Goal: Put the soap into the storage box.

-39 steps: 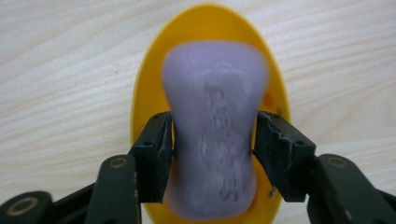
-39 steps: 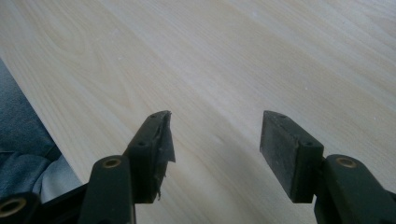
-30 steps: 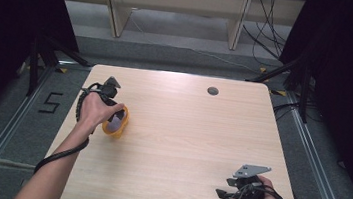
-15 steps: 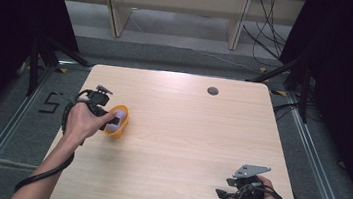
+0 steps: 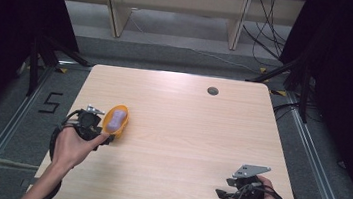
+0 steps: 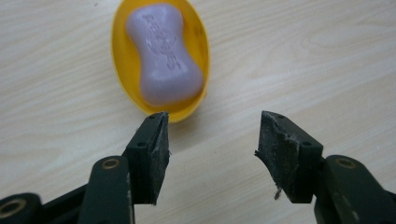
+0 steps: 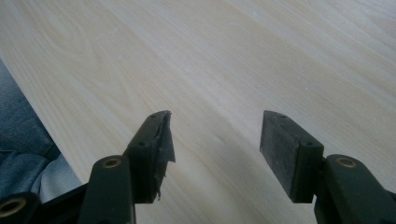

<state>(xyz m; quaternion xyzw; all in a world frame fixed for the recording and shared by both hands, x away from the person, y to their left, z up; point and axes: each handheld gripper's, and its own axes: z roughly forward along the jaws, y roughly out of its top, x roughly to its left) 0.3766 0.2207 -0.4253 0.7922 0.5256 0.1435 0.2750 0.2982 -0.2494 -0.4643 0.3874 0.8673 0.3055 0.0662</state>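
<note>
Raised lettering pressed into the soap (image 6: 164, 53), too blurred to read; a "5" marked on the floor (image 5: 52, 102) left of the table (image 5: 186, 131). Pale purple bar, waisted, lying in a yellow oval dish (image 6: 122, 70) near the table's left edge. Left gripper (image 6: 212, 135) just short of the dish, jaws apart, gripping nothing. Right gripper (image 7: 215, 135) at the near right, likewise spread and empty.

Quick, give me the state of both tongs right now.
Left tongs: open, holding nothing; the yellow dish with the purple soap lies just ahead of the tips.
Right tongs: open, empty, over bare table.
</note>
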